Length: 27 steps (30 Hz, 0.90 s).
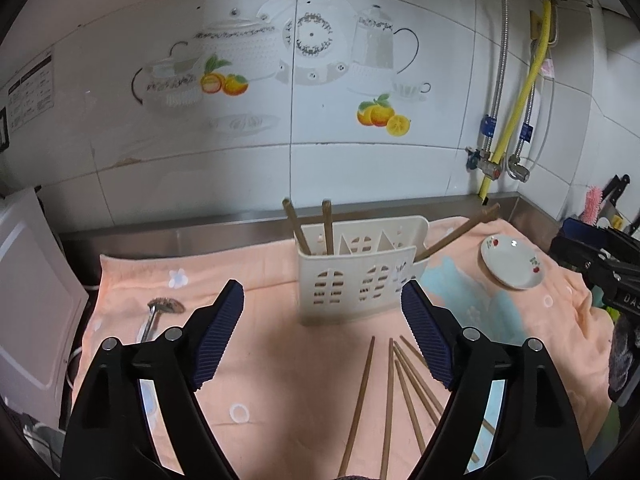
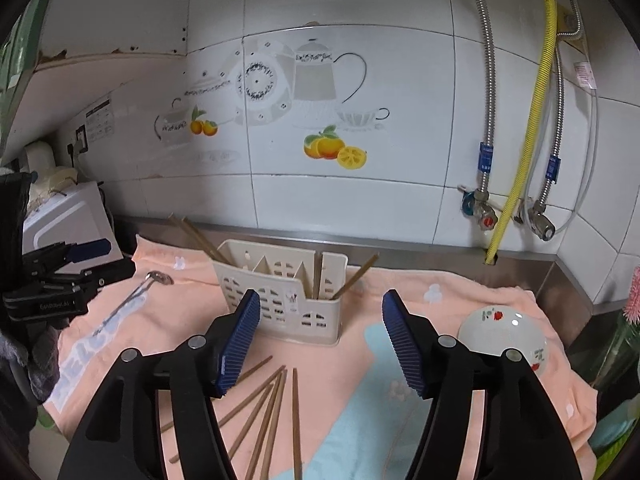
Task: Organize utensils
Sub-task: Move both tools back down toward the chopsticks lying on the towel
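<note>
We hold the left hand-held gripper [image 1: 322, 304] released and empty, the right hand-held gripper [image 2: 320, 312] likewise; the utensil holder [image 1: 352, 276] stands at twelve o'clock, loose chopsticks [image 1: 394, 392] lying at six on the towel [image 1: 272, 360].

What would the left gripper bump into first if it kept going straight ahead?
Probably the white utensil holder. It stands right ahead between the open left gripper fingers, though how far off is hard to judge.
</note>
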{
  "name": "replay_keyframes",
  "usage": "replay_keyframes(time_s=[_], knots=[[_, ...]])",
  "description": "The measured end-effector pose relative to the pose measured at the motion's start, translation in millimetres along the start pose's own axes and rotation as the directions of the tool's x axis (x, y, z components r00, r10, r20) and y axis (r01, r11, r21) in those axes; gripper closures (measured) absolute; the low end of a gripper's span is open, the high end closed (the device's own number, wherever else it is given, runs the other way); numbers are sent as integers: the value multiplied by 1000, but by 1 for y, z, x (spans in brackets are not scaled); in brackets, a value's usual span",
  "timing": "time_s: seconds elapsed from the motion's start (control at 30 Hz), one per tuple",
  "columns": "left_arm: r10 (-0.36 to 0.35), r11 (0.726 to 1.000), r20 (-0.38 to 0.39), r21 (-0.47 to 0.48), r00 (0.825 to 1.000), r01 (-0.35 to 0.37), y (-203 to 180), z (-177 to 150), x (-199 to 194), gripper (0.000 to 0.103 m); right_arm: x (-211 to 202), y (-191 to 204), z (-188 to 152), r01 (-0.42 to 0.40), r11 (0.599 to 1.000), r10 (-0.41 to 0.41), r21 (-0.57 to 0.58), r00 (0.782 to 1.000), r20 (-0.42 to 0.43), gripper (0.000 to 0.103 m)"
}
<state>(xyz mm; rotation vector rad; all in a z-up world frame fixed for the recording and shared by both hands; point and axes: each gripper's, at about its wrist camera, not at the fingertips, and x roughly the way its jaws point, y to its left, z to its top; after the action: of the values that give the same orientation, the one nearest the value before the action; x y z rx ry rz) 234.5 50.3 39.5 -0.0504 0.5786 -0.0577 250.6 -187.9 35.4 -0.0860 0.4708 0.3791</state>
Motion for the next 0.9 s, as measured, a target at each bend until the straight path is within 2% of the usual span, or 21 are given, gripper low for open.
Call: replay_keyframes(time_s=[0.43,0.9], knots=[[-10,1000,-33,-25,999,9,4,-46,-6,18,-6,5,-65,-25,999,27,27,998,-56,41],[-11,998,-139,-59,990,3,12,-111,11,16,4,7,-144,-32,999,38,44,987,-154,41]])
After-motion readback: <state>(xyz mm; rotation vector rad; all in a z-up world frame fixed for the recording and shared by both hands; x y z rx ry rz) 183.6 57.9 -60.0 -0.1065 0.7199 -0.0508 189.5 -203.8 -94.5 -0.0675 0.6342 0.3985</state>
